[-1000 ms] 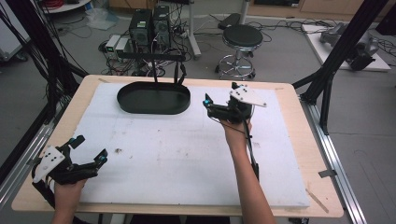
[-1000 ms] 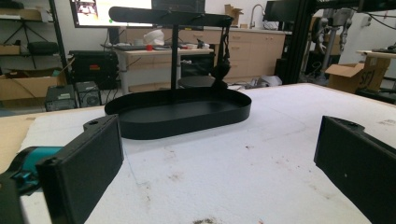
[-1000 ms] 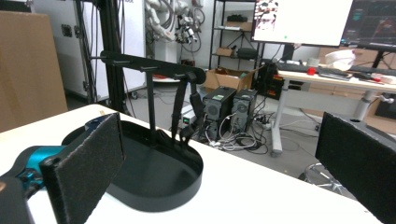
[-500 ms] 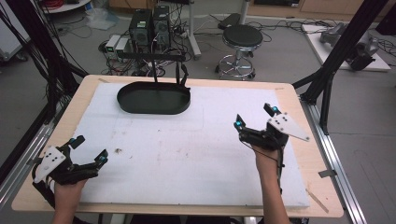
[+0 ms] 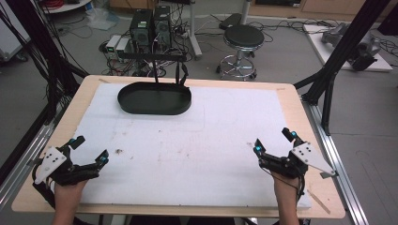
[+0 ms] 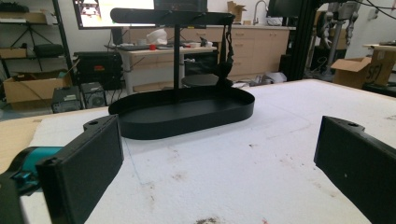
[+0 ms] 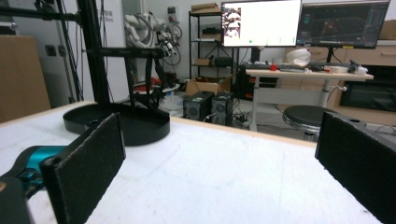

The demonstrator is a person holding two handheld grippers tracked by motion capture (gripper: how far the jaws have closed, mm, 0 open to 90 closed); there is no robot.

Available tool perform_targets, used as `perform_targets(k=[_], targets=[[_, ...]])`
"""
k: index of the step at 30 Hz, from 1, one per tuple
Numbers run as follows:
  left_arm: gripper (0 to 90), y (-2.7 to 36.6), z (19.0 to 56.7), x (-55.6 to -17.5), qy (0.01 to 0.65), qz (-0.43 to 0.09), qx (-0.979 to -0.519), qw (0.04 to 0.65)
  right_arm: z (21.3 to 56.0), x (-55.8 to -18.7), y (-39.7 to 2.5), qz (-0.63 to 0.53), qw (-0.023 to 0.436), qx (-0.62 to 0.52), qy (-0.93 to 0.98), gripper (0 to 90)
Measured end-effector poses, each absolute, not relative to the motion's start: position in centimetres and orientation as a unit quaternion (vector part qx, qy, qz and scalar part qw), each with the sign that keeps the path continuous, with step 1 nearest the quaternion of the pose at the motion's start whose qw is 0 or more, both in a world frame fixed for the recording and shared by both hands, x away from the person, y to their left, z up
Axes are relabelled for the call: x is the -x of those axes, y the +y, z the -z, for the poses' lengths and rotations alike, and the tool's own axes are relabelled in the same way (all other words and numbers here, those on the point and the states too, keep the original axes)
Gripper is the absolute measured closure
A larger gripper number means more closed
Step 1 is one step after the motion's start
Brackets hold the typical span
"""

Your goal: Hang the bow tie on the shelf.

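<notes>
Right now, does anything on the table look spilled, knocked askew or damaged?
Nothing serious. The black tray stand sits flat and upright at the far side, with a dark item hanging from its crossbar. The white mat shows small brown smudges near the left gripper. Both grippers, left and right, rest open and empty.

Black oval tray (image 5: 154,99) with upright hanger stand (image 6: 176,51) (far table (image 5: 291,101) edge).

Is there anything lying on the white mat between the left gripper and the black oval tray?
Nothing visible does. The left gripper sits open at the near left corner, and the white mat between it and the black oval tray holds only faint stains. The left gripper view shows bare mat running up to the tray's wall.
</notes>
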State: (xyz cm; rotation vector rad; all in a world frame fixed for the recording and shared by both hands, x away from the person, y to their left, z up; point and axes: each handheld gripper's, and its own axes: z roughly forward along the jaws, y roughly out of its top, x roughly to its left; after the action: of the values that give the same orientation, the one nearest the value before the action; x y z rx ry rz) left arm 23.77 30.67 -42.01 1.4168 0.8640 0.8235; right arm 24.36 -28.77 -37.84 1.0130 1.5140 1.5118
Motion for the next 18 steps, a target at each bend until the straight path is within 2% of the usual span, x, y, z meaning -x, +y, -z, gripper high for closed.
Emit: perform_targets(k=[10, 18], targets=[[1.7, 30.6, 42.0, -23.8, 0.372, -0.357, -0.612, 0.600, 40.2, -22.2, -29.6, -0.601, 0.389, -0.384, 0.583, 0.7], [1.7, 30.6, 42.0, -23.8, 0.370, -0.359, -0.614, 0.597, 40.9, -22.2, -29.7, -0.603, 0.392, -0.385, 0.579, 0.6]])
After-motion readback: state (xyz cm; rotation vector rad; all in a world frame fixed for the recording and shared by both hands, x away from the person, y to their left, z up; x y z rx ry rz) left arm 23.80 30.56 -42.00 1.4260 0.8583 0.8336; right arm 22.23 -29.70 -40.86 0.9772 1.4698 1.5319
